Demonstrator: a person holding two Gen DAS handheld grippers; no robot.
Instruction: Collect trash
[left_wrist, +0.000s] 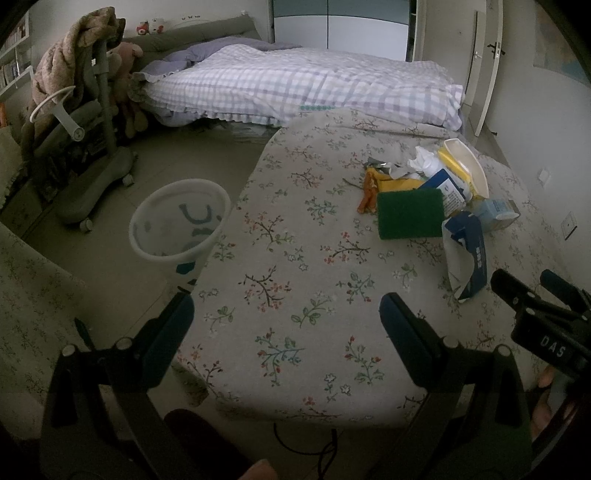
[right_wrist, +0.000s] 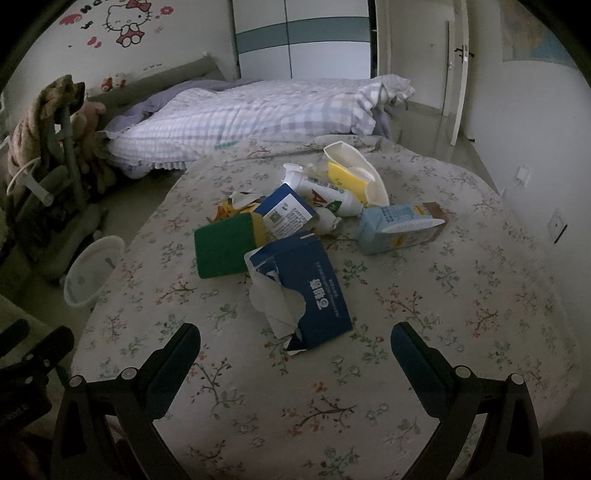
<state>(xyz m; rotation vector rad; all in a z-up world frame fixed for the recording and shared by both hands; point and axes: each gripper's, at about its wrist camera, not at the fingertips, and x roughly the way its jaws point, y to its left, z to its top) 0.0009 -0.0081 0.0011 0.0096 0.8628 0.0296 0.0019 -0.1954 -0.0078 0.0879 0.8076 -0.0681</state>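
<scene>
A pile of trash lies on the floral-covered table (right_wrist: 406, 369): a torn dark blue tissue box (right_wrist: 314, 291) with white tissue spilling out, a green and yellow sponge (right_wrist: 225, 243), a small blue carton (right_wrist: 288, 212), a white bottle (right_wrist: 325, 194), a light blue milk carton (right_wrist: 399, 225) and a white and yellow container (right_wrist: 354, 173). My right gripper (right_wrist: 295, 339) is open just in front of the tissue box. My left gripper (left_wrist: 286, 306) is open over the table's near left part, well short of the sponge (left_wrist: 410, 214). A white bin (left_wrist: 181, 221) stands on the floor left of the table.
A bed with a checked quilt (left_wrist: 295, 85) lies behind the table. A grey wheeled chair (left_wrist: 85, 147) draped with a blanket stands on the floor at the left. A wall with sockets (right_wrist: 556, 225) runs along the right. The right gripper's body (left_wrist: 546, 325) shows at the left view's right edge.
</scene>
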